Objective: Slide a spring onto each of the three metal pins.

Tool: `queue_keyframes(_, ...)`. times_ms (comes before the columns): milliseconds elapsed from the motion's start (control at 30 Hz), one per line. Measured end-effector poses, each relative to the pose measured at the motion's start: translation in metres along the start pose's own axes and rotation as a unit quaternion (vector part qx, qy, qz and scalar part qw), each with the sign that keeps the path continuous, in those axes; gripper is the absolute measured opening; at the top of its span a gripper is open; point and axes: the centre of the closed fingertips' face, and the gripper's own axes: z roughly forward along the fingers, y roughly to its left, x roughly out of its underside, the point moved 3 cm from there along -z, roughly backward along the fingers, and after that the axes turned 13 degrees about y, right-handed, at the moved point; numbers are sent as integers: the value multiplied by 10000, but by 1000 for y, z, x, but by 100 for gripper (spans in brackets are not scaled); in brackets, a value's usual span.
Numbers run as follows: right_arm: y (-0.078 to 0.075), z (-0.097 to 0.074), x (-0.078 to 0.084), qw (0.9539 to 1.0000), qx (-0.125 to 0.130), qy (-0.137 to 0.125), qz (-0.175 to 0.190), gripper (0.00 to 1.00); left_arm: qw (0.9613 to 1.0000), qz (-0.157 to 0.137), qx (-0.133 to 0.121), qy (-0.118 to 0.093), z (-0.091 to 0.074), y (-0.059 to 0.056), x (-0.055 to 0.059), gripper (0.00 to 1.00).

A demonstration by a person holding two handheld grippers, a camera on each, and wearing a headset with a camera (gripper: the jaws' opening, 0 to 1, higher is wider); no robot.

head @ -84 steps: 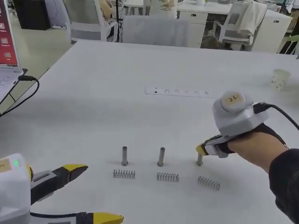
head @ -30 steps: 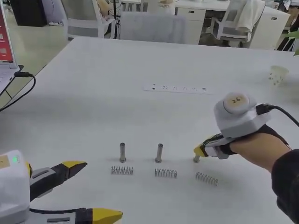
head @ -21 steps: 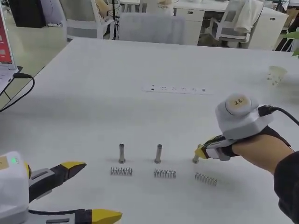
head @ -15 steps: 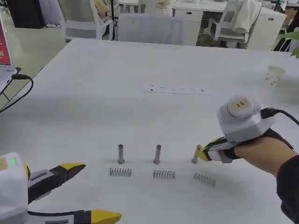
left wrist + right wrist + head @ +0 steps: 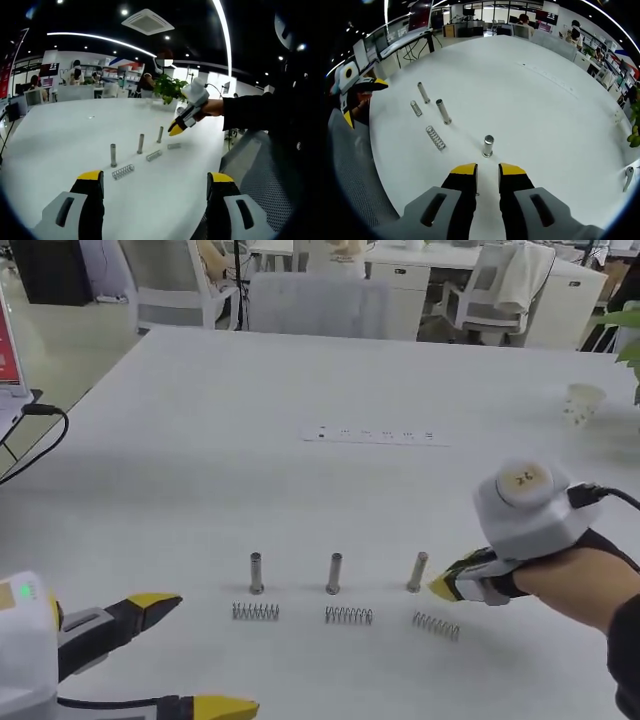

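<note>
Three metal pins stand upright in a row on the white table: left pin [image 5: 256, 573], middle pin [image 5: 334, 573], right pin [image 5: 417, 572]. A spring lies in front of each: left spring [image 5: 255, 611], middle spring [image 5: 348, 615], right spring [image 5: 436, 626]. My right gripper [image 5: 441, 587] hovers just right of the right pin, apart from it. In the right gripper view its jaws [image 5: 488, 171] are a little open and hold nothing, with that pin [image 5: 488, 145] just ahead. My left gripper [image 5: 198, 655] rests wide open at the near left, holding nothing [image 5: 155, 181].
A white power strip [image 5: 375, 435] lies across the table's middle. A paper cup [image 5: 583, 400] stands at the far right. A black cable [image 5: 40, 430] runs off the left edge. Office chairs and desks stand beyond the far edge.
My right gripper has drawn back to the right, off the right pin, which now stands free in full view. The left gripper has stayed put.
</note>
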Motion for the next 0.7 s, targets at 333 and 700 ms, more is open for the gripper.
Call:
queue_keyframes(333, 17, 4, 5, 9996, -171, 112, -214, 15, 10000, 7, -4, -10, 1, -1, -1, 81)
queue_keyframes(700, 34, 14, 6, 9971, -342, 341, -590, 14, 10000, -9, -12, -22, 1, 0, 0, 81)
